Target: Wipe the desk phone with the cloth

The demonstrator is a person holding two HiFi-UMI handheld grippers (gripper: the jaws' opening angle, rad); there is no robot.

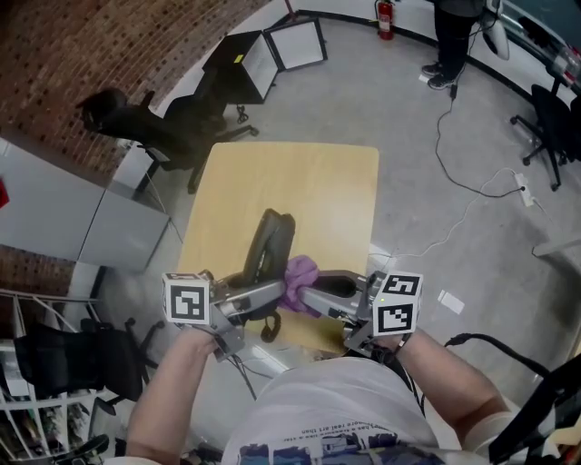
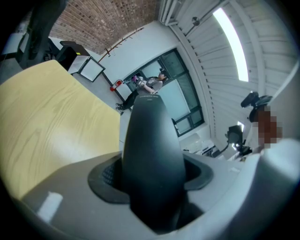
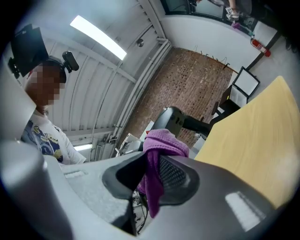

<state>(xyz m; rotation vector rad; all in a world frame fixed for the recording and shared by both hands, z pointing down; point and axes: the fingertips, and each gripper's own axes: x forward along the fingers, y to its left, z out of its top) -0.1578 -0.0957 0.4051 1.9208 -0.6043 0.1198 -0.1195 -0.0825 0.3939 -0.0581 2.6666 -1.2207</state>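
Observation:
A black phone handset [image 1: 269, 238] is lifted above the near edge of the wooden table [image 1: 300, 182]. My left gripper [image 1: 270, 294] is shut on its lower end. In the left gripper view the handset [image 2: 152, 150] stands straight up between the two pads of that gripper [image 2: 151, 174]. The right gripper [image 1: 305, 296] is shut on a purple cloth [image 1: 298, 276], which is pressed against the handset's side. Seen from the right gripper view, the cloth [image 3: 157, 154] hangs bunched between the jaws of that gripper [image 3: 151, 180], with the handset [image 3: 176, 119] just behind it. No phone base is in view.
A black office chair [image 1: 154, 127] stands off the table's far left corner, with white panels [image 1: 295, 41] behind it. A cable [image 1: 472, 182] runs across the floor on the right. A person [image 1: 454, 36] stands at the far end, near a fire extinguisher [image 1: 386, 18].

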